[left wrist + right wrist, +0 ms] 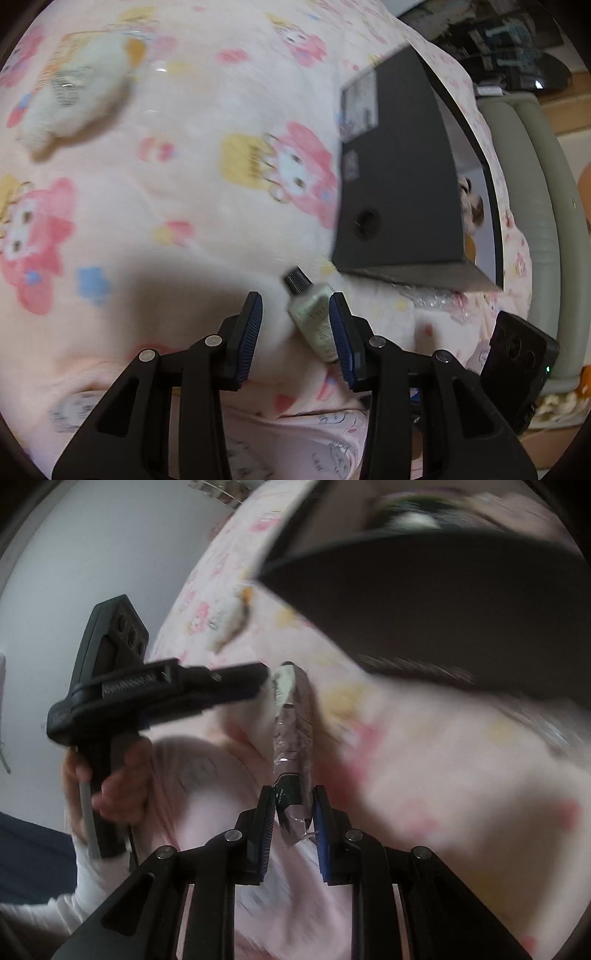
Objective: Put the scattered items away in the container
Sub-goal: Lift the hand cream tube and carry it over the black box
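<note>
In the left wrist view my left gripper is open above the pink cartoon blanket. A small pale green bottle with a black cap lies on the blanket between the fingers, close against the right pad. The black box stands open just beyond it, to the right. In the right wrist view my right gripper is shut on a long shiny foil-wrapped packet that sticks out forward. The left gripper shows there at left, next to the bottle. The black box fills the upper right.
A white plush toy lies on the blanket at the far left. A figure sits inside the box. Bubble wrap lies under the box's near corner. The other gripper's black body is at right. A grey bed frame edges the blanket.
</note>
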`<state>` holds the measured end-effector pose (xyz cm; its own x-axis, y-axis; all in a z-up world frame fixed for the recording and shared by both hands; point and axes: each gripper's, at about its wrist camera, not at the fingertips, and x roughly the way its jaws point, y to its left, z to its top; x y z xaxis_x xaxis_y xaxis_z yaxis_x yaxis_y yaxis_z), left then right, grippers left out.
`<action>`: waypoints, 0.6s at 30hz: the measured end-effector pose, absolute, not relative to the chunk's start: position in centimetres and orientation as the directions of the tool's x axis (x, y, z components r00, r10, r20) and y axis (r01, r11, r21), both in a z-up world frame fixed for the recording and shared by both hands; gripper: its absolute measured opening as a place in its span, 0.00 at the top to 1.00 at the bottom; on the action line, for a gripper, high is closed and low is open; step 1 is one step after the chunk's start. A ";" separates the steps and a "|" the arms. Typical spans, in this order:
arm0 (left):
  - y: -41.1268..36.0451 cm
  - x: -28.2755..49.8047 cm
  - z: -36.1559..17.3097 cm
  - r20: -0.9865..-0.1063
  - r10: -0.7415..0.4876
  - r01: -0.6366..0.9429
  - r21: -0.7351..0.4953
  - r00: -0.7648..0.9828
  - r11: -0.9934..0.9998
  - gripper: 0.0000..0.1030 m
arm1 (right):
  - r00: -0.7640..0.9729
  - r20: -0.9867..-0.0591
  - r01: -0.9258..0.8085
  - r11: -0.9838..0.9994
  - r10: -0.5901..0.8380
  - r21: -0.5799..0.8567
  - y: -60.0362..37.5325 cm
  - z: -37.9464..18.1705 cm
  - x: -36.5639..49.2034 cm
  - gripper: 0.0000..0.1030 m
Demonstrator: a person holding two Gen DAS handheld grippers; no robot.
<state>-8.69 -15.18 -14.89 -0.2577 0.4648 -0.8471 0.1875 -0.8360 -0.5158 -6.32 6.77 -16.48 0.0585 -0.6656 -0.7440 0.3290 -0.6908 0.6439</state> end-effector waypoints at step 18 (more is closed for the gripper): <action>-11.3 -11.5 -17.1 -0.811 0.520 0.128 -0.565 -0.267 -0.815 0.64 | -0.196 -0.816 0.079 -0.838 -0.544 0.540 14.2 -17.5 -5.2 0.74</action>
<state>-11.53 -11.30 -17.08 -0.2675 0.5201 -0.8111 0.1278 -0.8152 -0.5649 -5.18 14.16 -17.54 -0.1956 -0.5438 -0.8161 0.0787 -0.8382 0.5396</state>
